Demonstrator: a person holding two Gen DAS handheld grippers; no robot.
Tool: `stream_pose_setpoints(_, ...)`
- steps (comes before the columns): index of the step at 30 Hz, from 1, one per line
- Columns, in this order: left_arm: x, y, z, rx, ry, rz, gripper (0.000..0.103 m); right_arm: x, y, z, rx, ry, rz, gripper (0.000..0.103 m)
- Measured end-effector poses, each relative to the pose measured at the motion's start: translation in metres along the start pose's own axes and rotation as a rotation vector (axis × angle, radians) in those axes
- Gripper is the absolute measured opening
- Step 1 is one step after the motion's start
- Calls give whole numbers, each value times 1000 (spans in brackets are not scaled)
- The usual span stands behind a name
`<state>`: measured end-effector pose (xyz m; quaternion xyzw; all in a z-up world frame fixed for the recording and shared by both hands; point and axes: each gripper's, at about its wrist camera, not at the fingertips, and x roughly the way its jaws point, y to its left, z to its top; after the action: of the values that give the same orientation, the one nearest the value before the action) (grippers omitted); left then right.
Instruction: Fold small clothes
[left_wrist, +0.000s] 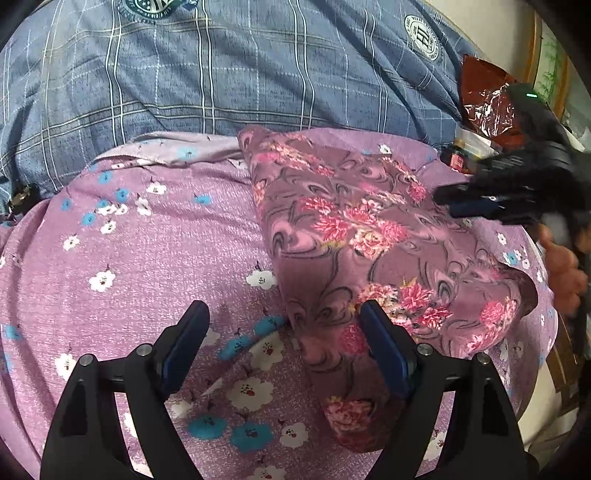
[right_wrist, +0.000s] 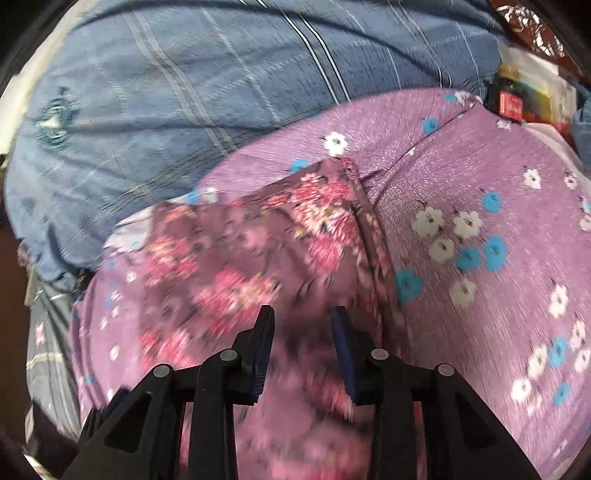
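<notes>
Nearest me, my left gripper (left_wrist: 280, 325) hangs with jaws spread wide and empty over the lilac flowered cloth (left_wrist: 147, 258). The folded mauve rose-print garment (left_wrist: 362, 236) lies on that cloth, just by the right-hand jaw. My right gripper (right_wrist: 303, 325), jaws parted and released, hovers above it. Beyond lies blue plaid bedding (left_wrist: 221, 74).

Matt mauve pink-floral cloth garment (left_wrist: 369, 236) under the left gripper (left_wrist: 284, 314), over a matt lilac white-and-blue-flowered woven cloth (left_wrist: 147, 258). Beyond it, matt blue checked fabric (left_wrist: 221, 74). Far right, a glossy crinkled red plastic bag (left_wrist: 487, 107).
</notes>
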<state>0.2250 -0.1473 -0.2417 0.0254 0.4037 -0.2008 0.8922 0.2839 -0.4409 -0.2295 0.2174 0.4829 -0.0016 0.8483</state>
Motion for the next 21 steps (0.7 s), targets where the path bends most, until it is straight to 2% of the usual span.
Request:
stream_pose_setpoints(7,-7,-1,-1,10,-19,28,84,-38,20,-60,-92,1,36,35)
stream_pose_setpoints(10,-10,-4,-2,25,-23,35,84,-22,16,-79,-101,39,-4,34)
stream_pose_setpoints(14,-10,-5,-4,40,-24,51,84,-15,17,-83,-123,14,-26,34)
stream_pose_setpoints(17,-12,-3,-4,39,-33,54,84,-26,18,-78,-95,19,-3,35)
stream_pose_setpoints(21,-16,3,0,13,-44,51,84,-50,16,-76,-83,-47,31,39)
